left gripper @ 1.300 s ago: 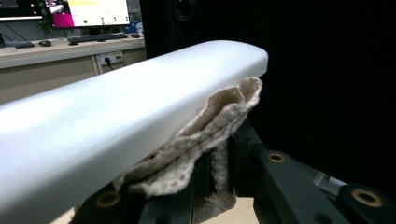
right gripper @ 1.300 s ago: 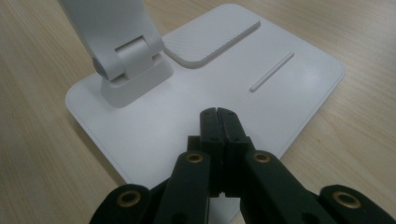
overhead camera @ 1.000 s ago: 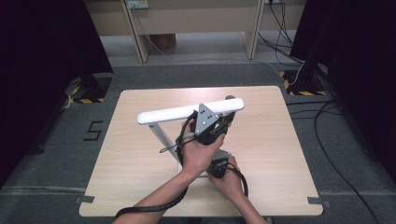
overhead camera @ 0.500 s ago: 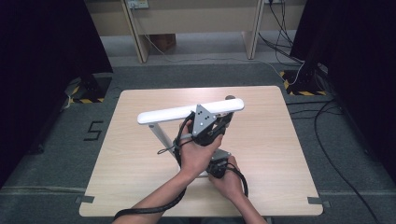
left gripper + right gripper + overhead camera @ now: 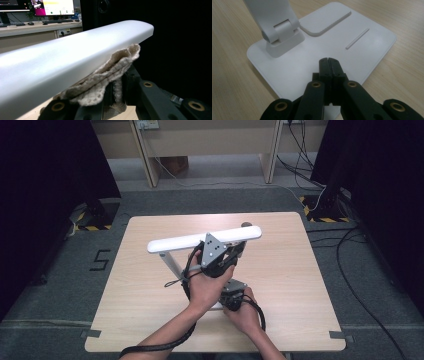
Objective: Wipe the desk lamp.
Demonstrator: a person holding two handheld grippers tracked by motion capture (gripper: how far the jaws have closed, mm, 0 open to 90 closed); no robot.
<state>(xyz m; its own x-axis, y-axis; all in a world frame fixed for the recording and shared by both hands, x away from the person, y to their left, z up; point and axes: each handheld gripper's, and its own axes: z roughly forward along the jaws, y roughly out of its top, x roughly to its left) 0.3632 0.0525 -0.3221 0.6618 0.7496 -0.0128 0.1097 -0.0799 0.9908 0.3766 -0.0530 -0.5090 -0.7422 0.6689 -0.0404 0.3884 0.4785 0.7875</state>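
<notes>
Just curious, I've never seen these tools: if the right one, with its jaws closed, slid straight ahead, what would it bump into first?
Probably the lamp's hinge block, standing on the white lamp base over which the right tool points, though depth is hard to judge.

From my seat the long white plastic lamp head (image 5: 75, 57) looks smooth with a soft satin sheen. The beige woven cloth (image 5: 105, 80) against its underside looks coarse and nubbly (frayed along the edge). I see the flat white plastic lamp base (image 5: 332, 47) as matt and even. The pale wood-grain table (image 5: 234, 82) looks smooth, laminate-like. The jaws are matt black plastic with brass-coloured screws.
</notes>
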